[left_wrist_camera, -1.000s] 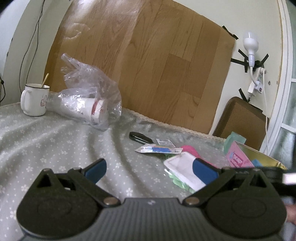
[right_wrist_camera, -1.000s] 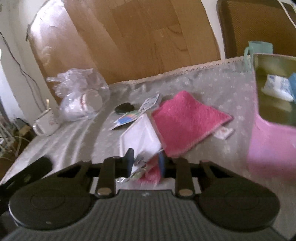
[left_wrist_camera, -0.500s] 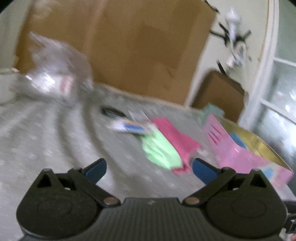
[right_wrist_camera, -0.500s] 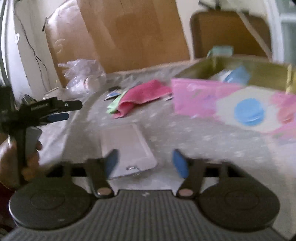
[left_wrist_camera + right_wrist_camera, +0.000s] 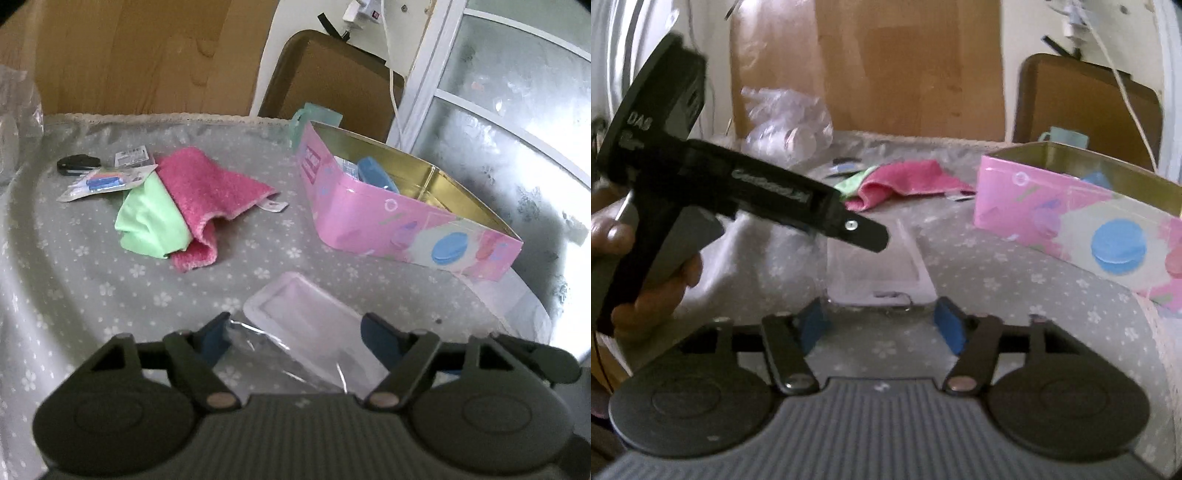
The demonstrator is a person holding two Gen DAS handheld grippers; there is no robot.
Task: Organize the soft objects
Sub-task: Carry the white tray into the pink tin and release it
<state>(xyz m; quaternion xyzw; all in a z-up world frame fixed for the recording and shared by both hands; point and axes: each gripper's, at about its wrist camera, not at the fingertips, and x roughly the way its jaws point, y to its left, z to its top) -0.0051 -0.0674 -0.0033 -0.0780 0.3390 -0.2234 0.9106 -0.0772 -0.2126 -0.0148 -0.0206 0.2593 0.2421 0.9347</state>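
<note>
While both my tongs are closing, left tongs (image 5: 295, 334) and right tongs (image 5: 882, 319) straddle, ungripped, the clear packet (image 5: 314, 325) on the bench (image 5: 92, 280) (pink tin (image 5: 369, 218) nearby).

Clear packet (image 5: 310, 325) moved off cloths (image 5: 207, 192) to near table edge.

The tabletop (image 5: 92, 273) wears grey cloth dotted with small white flowers. A magenta towel (image 5: 207, 188) overlaps a lime-green cloth (image 5: 147, 221). The tin (image 5: 388, 218) is pink outside with a blue circle and pastel shapes, gold inside. A clear pouch (image 5: 306, 325) looks milky. Both tools have blue pads (image 5: 949, 325) on black arms. The board (image 5: 147, 55) behind is wood-brown.
</note>
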